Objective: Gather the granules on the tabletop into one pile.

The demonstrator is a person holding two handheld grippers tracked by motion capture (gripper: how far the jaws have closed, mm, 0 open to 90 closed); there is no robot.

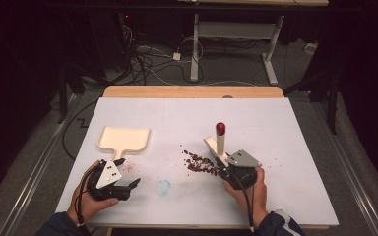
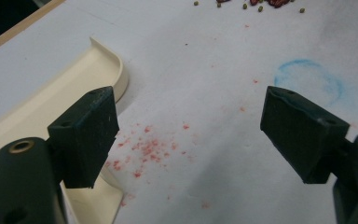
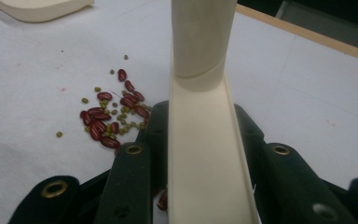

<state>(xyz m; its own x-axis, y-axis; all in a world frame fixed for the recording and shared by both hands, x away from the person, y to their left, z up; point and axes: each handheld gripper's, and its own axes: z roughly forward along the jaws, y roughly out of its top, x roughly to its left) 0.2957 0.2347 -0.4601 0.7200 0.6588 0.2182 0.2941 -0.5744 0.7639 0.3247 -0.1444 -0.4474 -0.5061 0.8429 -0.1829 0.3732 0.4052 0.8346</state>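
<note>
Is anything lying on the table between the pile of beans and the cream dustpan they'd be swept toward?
Nothing solid. Between the beans and the dustpan the white table shows only faint red specks. The brush in the right gripper stands on the beans' far side.

Dim, dark surroundings, evenly lit white table (image 1: 275, 128), soft grainy focus, faint shadows.

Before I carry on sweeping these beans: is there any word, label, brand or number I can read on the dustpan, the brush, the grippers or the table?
None: no readable text anywhere.
Dustpan: plain cream, no marking.
Brush in the right gripper: plain cream with a red cap, no label.
Left gripper: grey plate bears small holes, no letters.
Table: a faint blue ring stain and red specks, not writing.
</note>
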